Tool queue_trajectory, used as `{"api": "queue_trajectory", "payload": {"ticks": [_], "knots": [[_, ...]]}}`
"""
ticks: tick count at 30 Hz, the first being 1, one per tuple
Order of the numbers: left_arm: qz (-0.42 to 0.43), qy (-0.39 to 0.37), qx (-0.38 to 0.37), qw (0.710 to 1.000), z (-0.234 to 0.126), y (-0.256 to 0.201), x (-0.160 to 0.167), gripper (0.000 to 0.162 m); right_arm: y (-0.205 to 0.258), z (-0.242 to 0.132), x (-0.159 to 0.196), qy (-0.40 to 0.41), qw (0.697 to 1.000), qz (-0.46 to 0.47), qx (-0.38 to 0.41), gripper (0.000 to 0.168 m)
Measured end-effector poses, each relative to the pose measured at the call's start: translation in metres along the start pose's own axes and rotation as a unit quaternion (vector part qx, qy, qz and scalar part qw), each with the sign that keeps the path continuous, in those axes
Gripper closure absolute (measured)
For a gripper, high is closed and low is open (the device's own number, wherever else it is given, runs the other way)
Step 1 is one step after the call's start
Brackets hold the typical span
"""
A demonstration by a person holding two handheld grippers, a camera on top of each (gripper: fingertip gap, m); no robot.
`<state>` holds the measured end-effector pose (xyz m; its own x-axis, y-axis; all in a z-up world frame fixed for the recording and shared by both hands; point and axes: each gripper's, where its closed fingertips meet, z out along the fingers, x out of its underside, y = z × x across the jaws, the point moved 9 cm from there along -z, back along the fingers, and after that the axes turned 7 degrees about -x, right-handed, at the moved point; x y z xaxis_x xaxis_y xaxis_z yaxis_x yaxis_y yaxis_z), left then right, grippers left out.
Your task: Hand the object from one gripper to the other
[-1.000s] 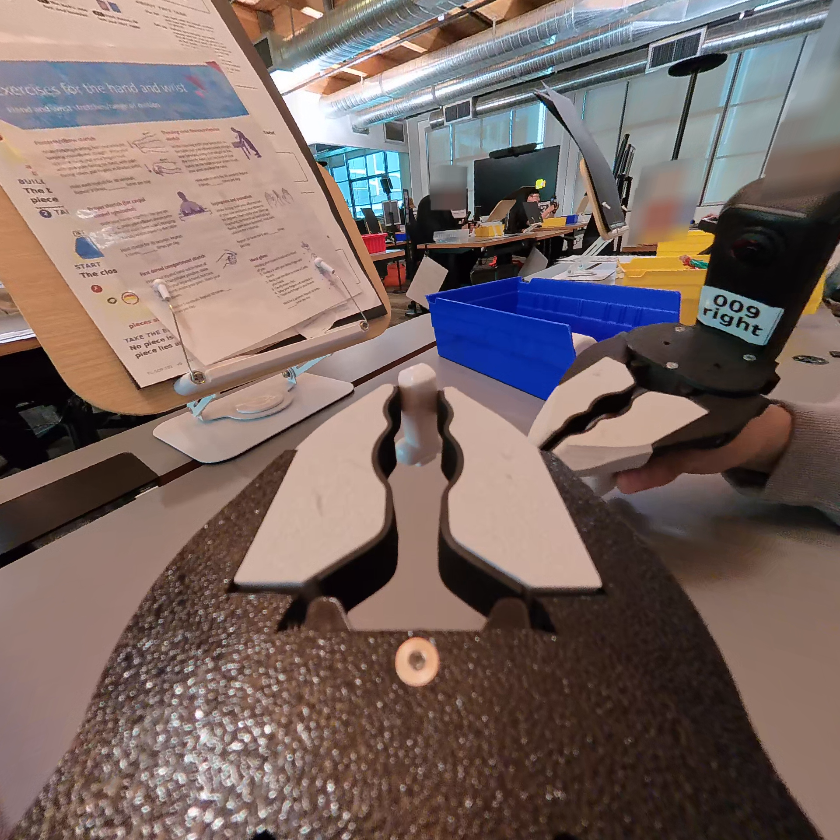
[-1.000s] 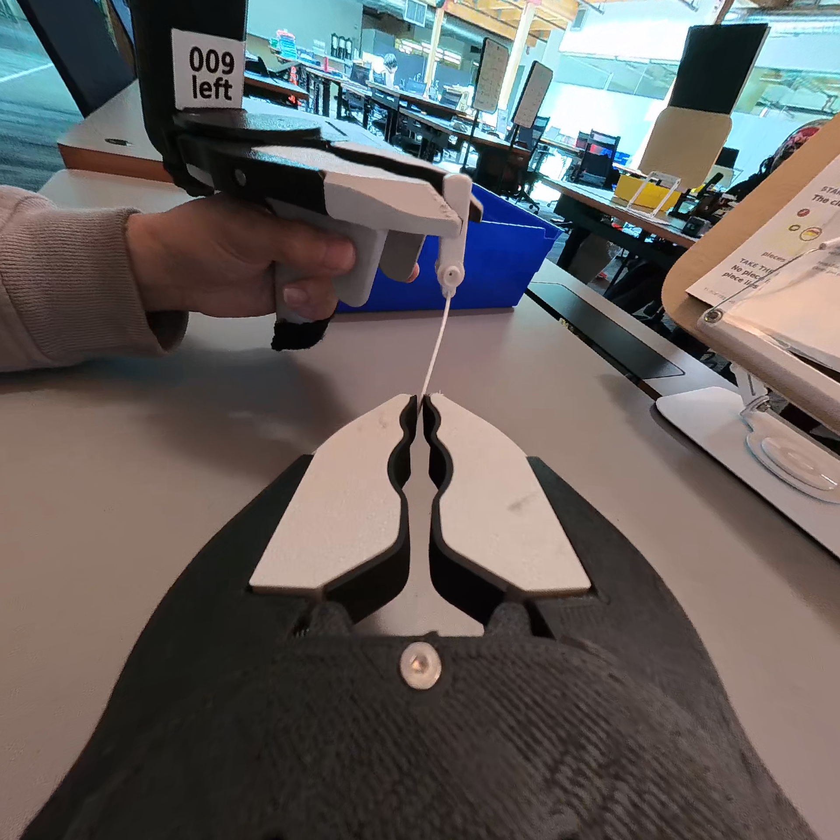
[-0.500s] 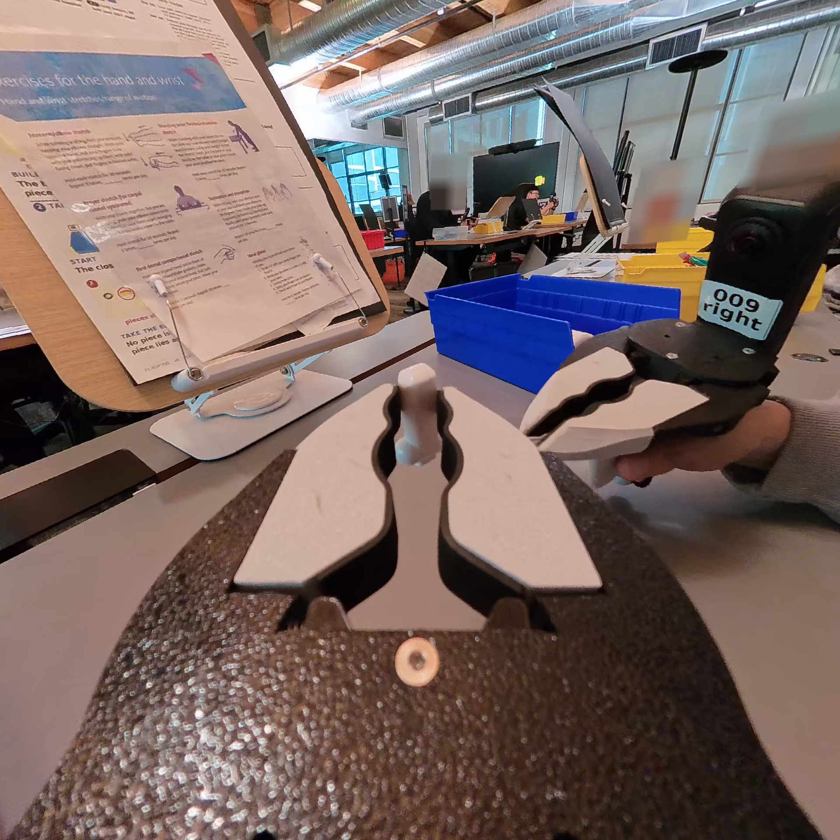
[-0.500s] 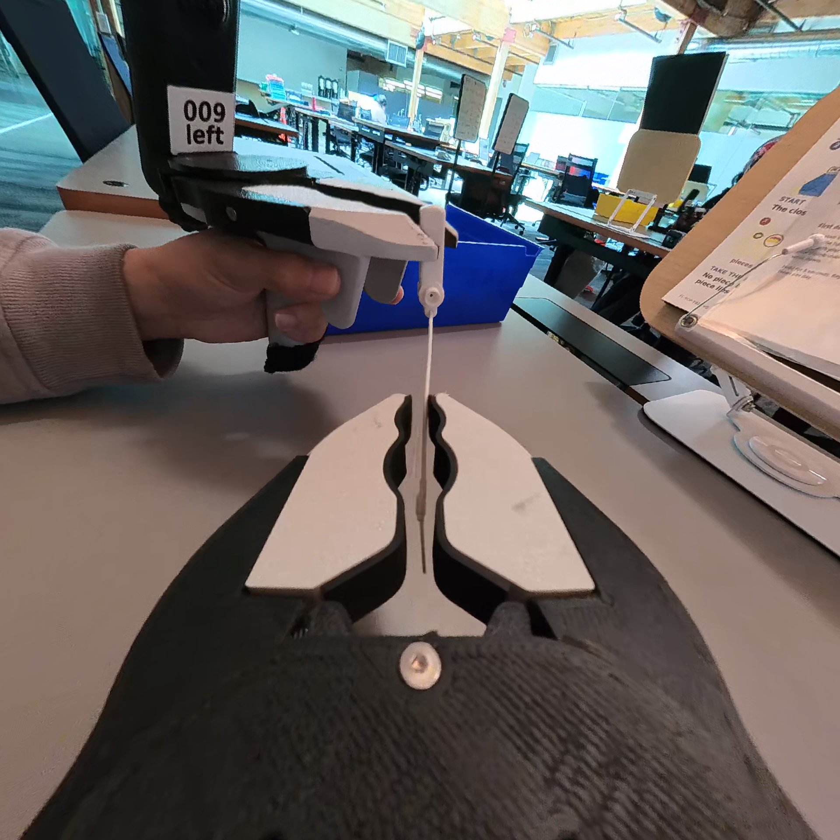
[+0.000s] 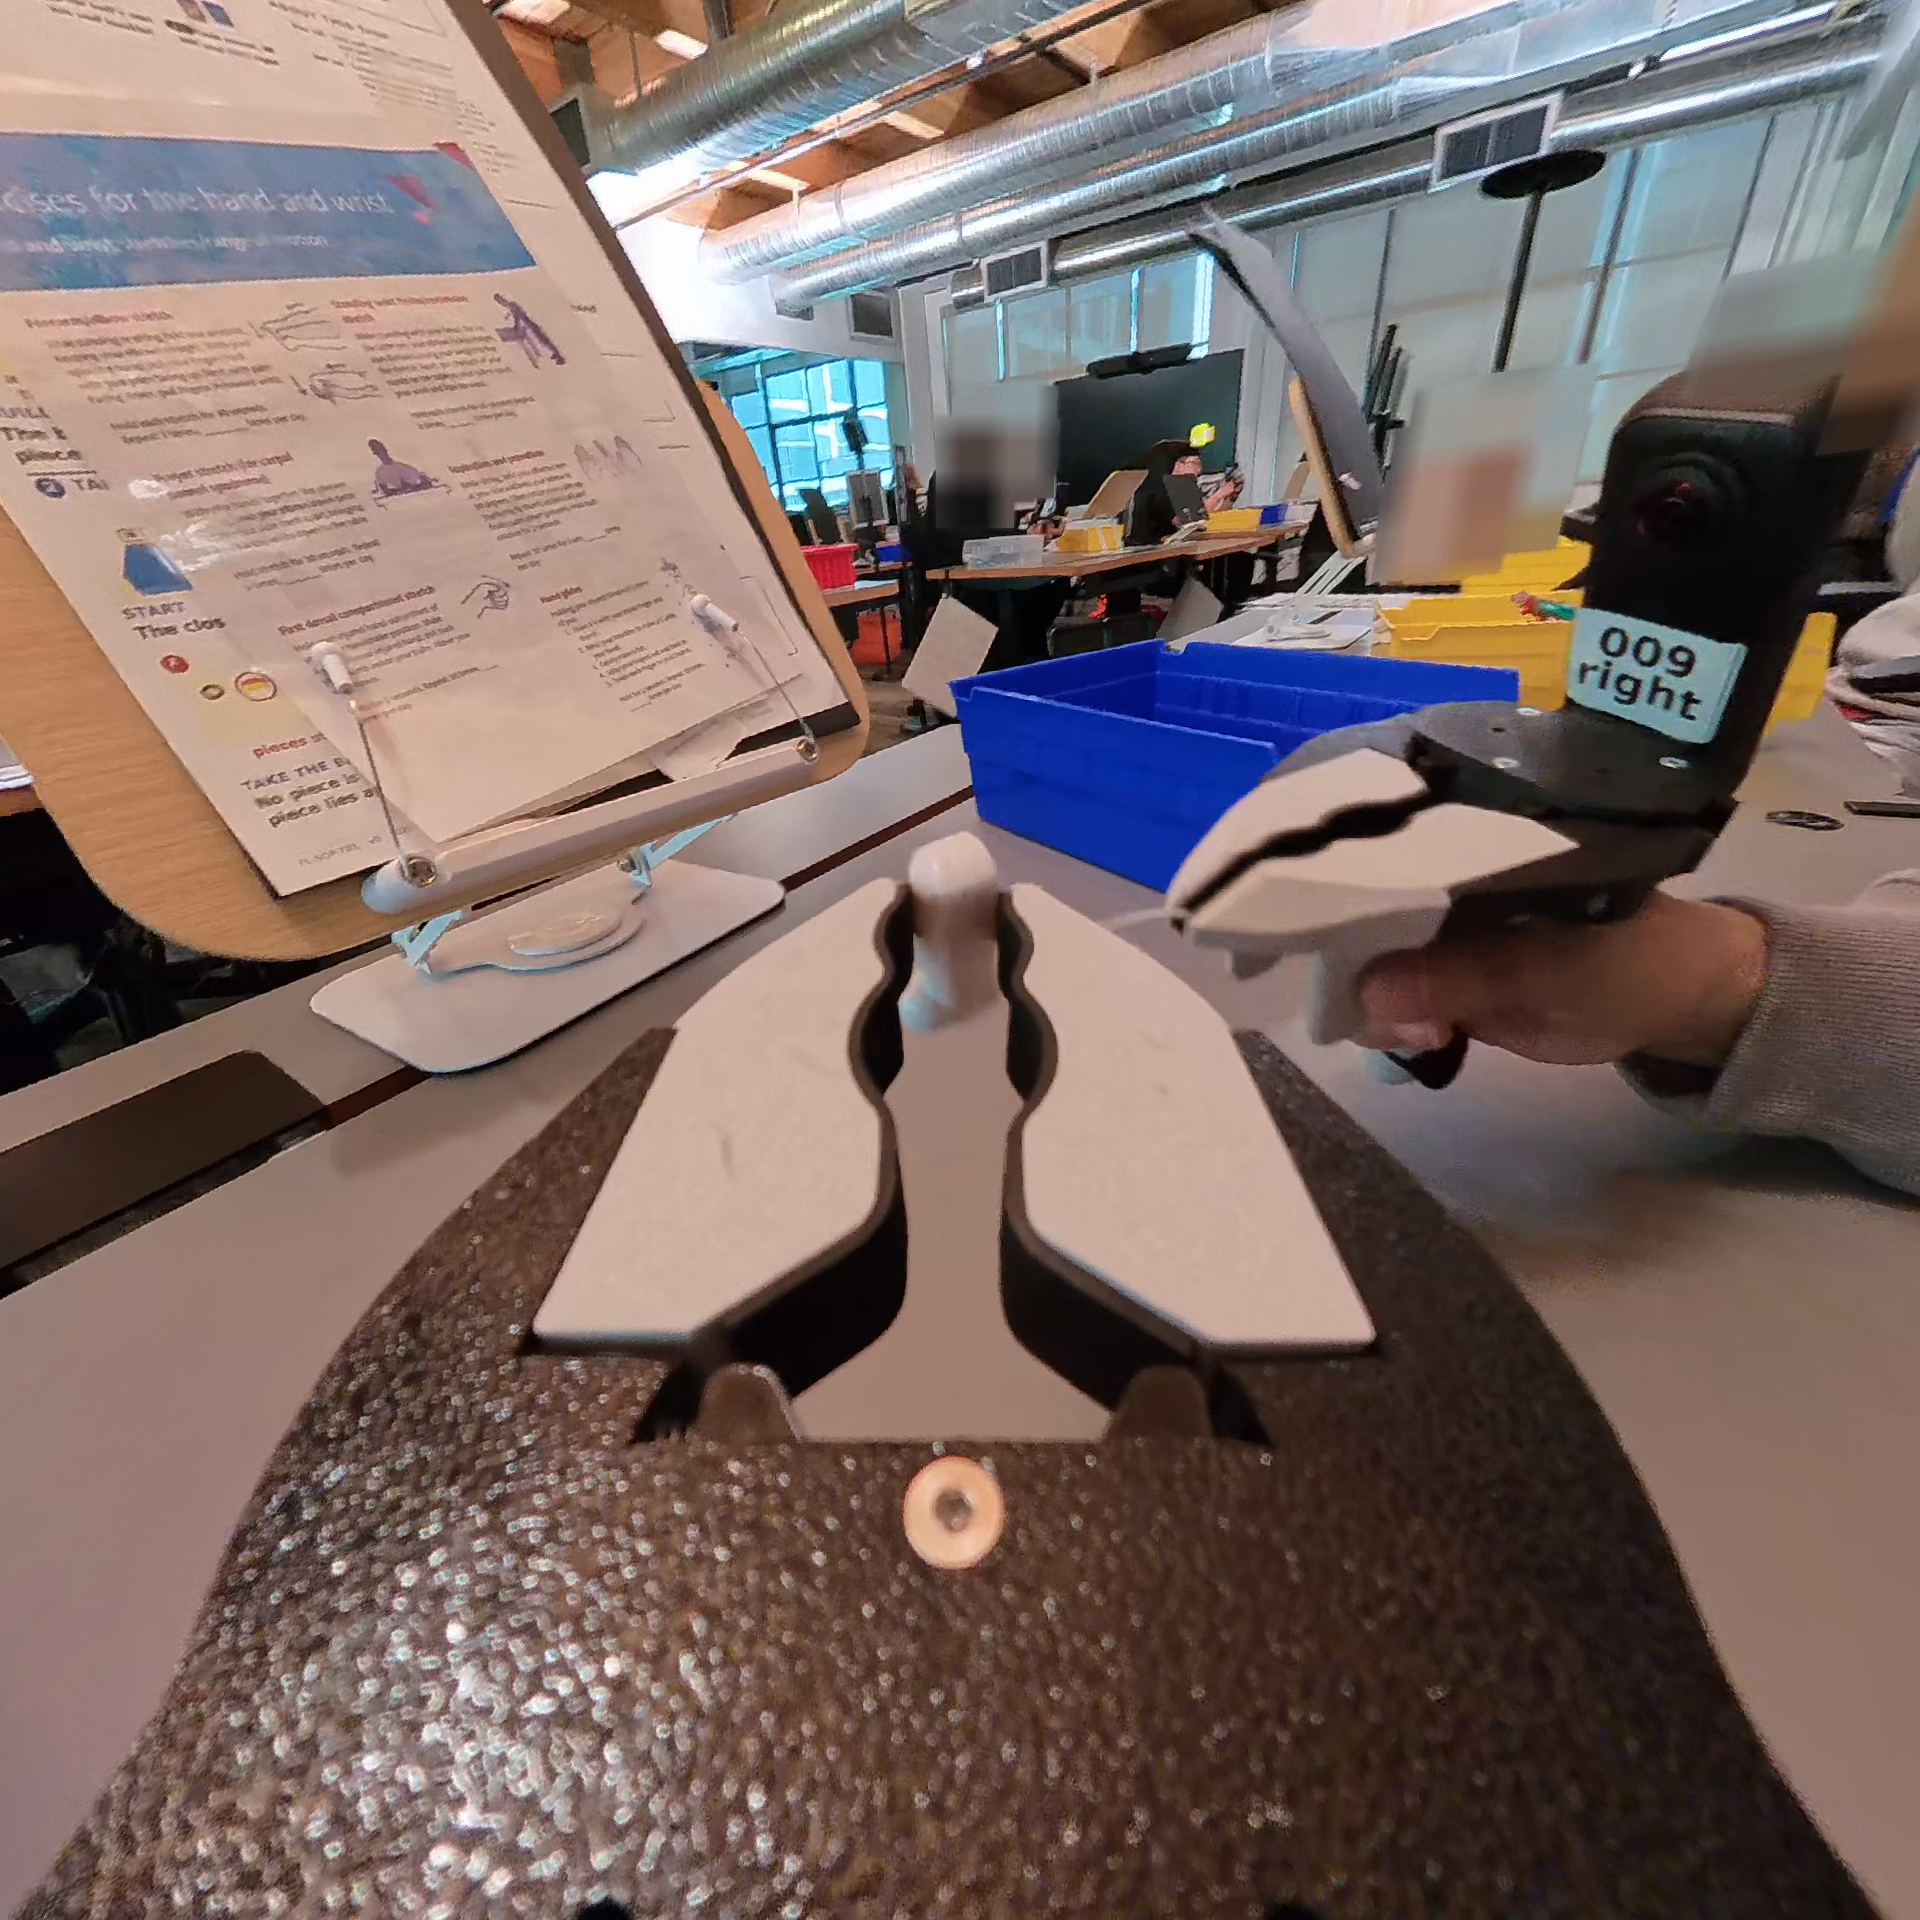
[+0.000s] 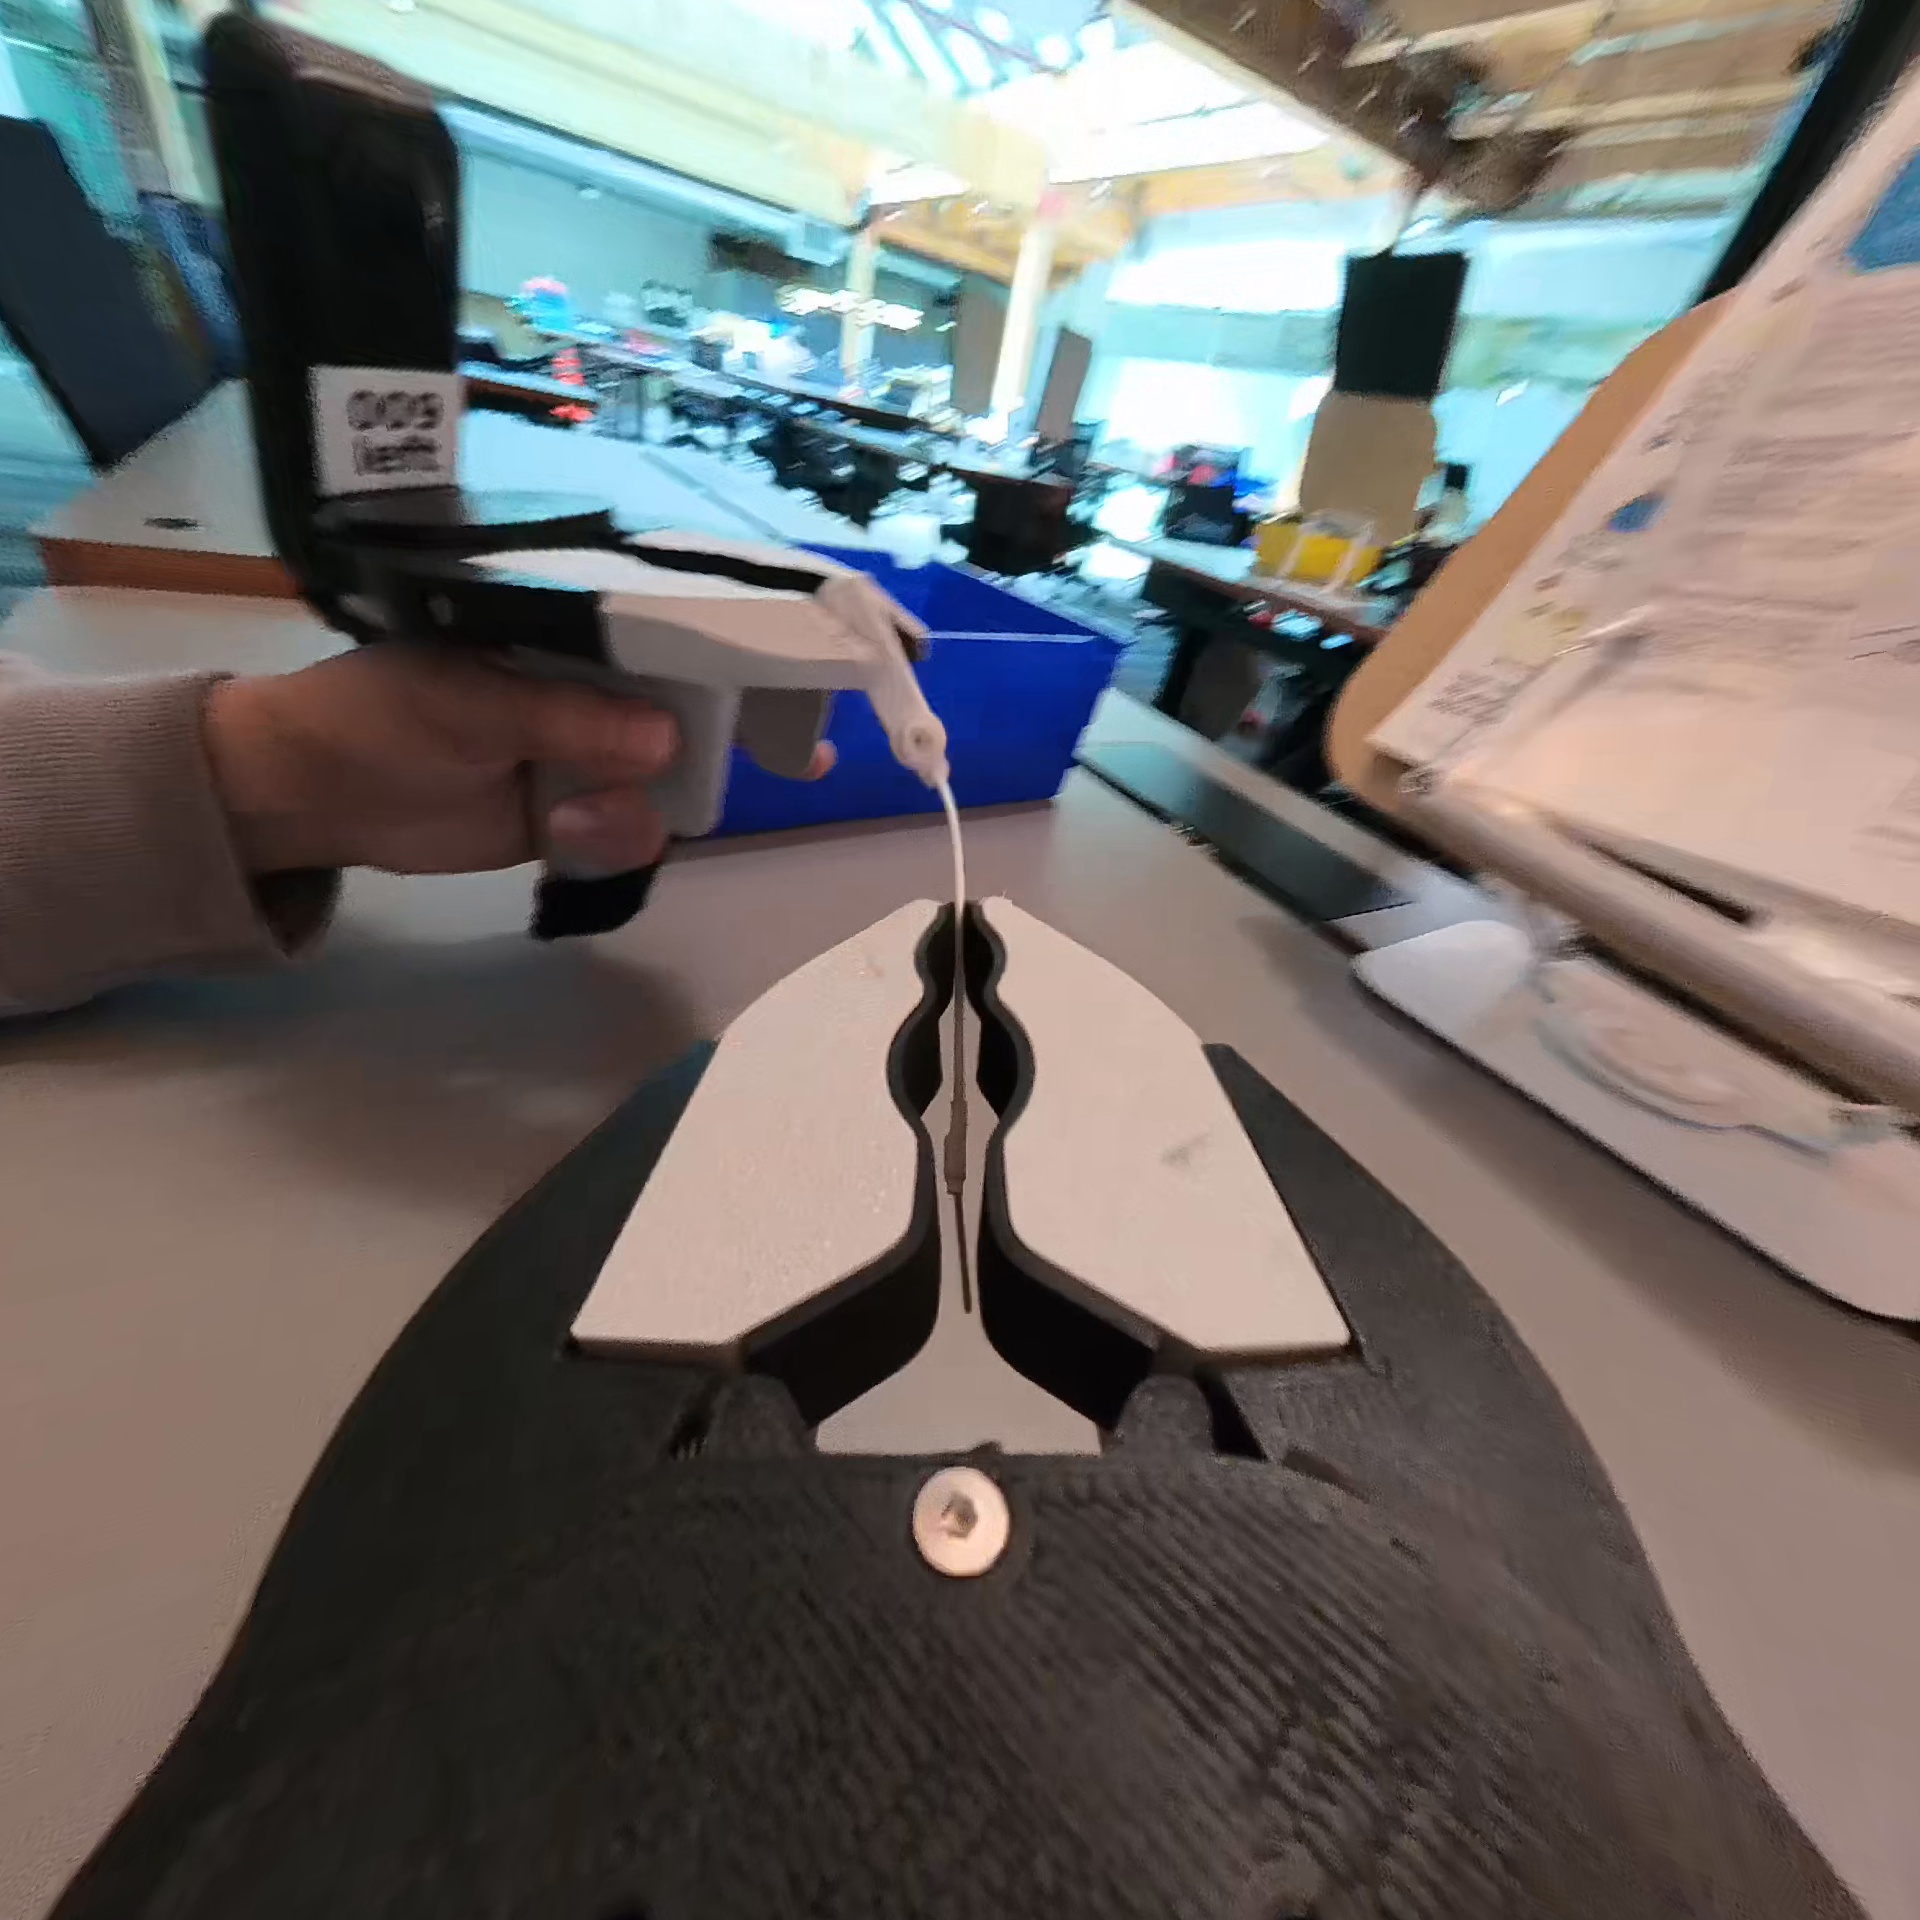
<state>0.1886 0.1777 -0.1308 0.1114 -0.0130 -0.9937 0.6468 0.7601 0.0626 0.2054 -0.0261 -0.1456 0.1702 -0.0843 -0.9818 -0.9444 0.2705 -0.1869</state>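
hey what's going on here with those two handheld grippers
A person is passing a small white tool with a thin stem between two handheld grippers. The left gripper is shut on its thick handle end. The right gripper has closed on the thin stem, which bends between them. Both hold it above the grey table.

— What moved?
— The right gripper (image 6: 961, 914) closed on the white tie's (image 6: 954, 831) tail, now bowed toward upper centre.
— And the body?
— Tilted (view blurred).
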Motion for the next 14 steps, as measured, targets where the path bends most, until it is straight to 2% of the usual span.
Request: {"api": "queue_trajectory", "payload": {"ticks": [1, 5, 8, 11, 14], "knots": [[-0.002, -0.011, 0.011, 1.0, 0.0, -0.001, -0.001, 0.145, -0.003, -0.004, -0.002, -0.008, 0.999, -0.023, 0.034, 0.167], [-0.034, -0.045, 0.068, 0.996, 0.0, -0.009, -0.005, 0.115, -0.005, -0.017, -0.011, -0.001, 0.975, -0.176, 0.137, 0.166], [0.002, -0.051, 0.042, 0.998, 0.0, -0.01, -0.007, 0.104, 0.0, -0.015, -0.011, 0.033, 0.958, -0.242, 0.152, 0.167], [0.169, -0.042, -0.043, 0.984, -0.001, -0.019, -0.007, 0.111, 0.006, -0.006, -0.006, 0.072, 0.953, -0.262, 0.133, 0.167], [0.37, 0.004, -0.098, 0.924, 0.006, -0.038, 0.0, 0.118, 0.012, 0.001, -0.004, 0.081, 0.959, -0.248, 0.11, 0.167]]}}
